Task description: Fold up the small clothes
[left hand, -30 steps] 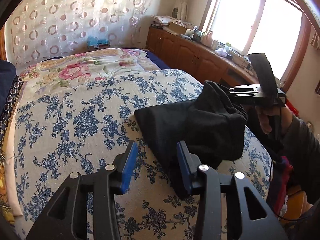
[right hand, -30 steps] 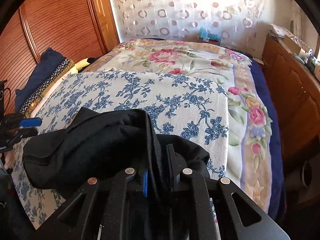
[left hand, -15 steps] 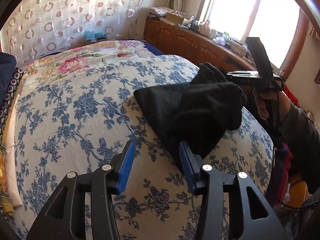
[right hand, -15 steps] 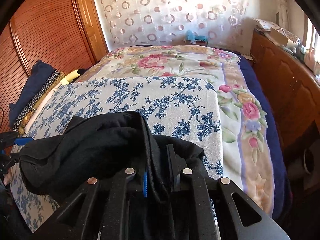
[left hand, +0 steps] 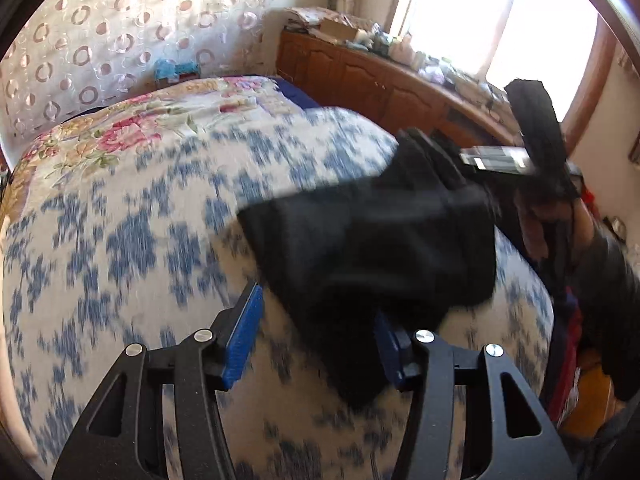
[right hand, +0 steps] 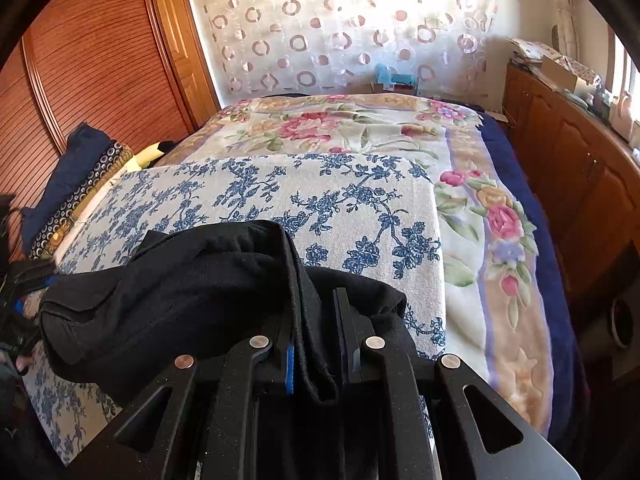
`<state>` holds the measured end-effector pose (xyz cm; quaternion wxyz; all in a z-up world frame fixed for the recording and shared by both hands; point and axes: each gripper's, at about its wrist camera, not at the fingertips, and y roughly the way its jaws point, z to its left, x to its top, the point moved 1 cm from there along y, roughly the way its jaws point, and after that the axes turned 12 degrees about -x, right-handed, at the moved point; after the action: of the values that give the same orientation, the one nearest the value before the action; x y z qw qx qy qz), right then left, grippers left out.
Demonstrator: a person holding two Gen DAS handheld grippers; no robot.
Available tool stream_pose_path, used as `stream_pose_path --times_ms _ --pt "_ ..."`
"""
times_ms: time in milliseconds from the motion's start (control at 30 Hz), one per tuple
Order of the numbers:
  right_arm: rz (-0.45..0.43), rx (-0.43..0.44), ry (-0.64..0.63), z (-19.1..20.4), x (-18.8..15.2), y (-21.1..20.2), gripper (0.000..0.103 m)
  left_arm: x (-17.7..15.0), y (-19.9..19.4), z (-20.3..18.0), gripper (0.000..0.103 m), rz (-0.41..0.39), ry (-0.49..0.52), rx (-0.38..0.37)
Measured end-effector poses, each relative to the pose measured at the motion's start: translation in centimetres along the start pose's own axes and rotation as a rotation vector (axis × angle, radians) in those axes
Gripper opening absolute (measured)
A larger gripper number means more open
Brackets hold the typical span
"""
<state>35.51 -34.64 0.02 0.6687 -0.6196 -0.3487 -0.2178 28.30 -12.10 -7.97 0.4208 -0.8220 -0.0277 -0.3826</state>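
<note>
Garment (right hand: 192,292), one, black, pinched in right tool (right hand: 316,344), left tool (left hand: 316,336) opening around its corner.

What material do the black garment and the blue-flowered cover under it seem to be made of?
The black garment looks like soft matte knit, perhaps cotton jersey: it slumps in loose folds and shows stitched seams, no shine. The blue-flowered cover looks like a thicker printed fabric with a slightly nubby, dull surface; the exact fibre cannot be told.
</note>
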Motion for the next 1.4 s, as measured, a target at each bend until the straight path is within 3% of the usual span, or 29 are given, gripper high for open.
stream_pose_path --times_ms 167,267,367,533,633,733,900,1000,1100,1167,1233,1400 --pt "-0.006 0.009 0.024 -0.7 0.3 -0.7 0.016 2.2 0.2 3.5 0.055 -0.086 -0.093 0.113" --pt "-0.026 -0.025 0.058 -1.6 0.7 -1.7 0.038 1.8 -0.2 5.9 0.055 -0.106 -0.185 0.135" --pt "-0.041 -0.062 0.089 -2.7 1.0 -2.4 0.042 1.3 -0.1 6.6 0.055 -0.094 -0.211 0.117" --pt "-0.101 -0.157 0.12 -3.5 0.7 -4.5 0.044 1.5 -0.4 5.2 0.055 -0.098 -0.183 0.083" --pt "-0.132 -0.123 0.117 -3.0 -0.2 -6.1 0.045 2.0 -0.2 3.5 0.055 -0.097 -0.127 0.037" --pt "-0.097 -0.063 0.072 -1.6 -1.7 -6.0 0.056 2.6 1.0 2.3 0.055 -0.055 -0.071 0.019" --pt "0.008 -0.056 -0.081 1.3 -2.6 -2.5 0.056 3.9 3.4 2.7 0.055 -0.001 -0.051 0.051" --pt "0.004 -0.049 -0.118 2.2 -0.7 -0.4 0.056 5.0 3.9 3.8 0.055 -0.02 -0.059 0.093" --pt "-0.064 -0.023 -0.045 1.0 2.1 0.8 0.056 5.7 3.8 5.4 0.055 -0.055 -0.096 0.151" --pt "-0.097 -0.085 0.016 -0.8 3.4 1.3 0.056 5.8 3.7 6.5 0.055 -0.053 -0.124 0.177" --pt "-0.072 -0.153 0.069 -2.4 4.0 2.1 0.056 5.6 3.6 7.0 0.055 -0.056 -0.132 0.199" --pt "-0.052 -0.157 0.09 -3.4 2.6 1.4 0.056 4.7 3.0 7.6 0.055 -0.06 -0.149 0.209"
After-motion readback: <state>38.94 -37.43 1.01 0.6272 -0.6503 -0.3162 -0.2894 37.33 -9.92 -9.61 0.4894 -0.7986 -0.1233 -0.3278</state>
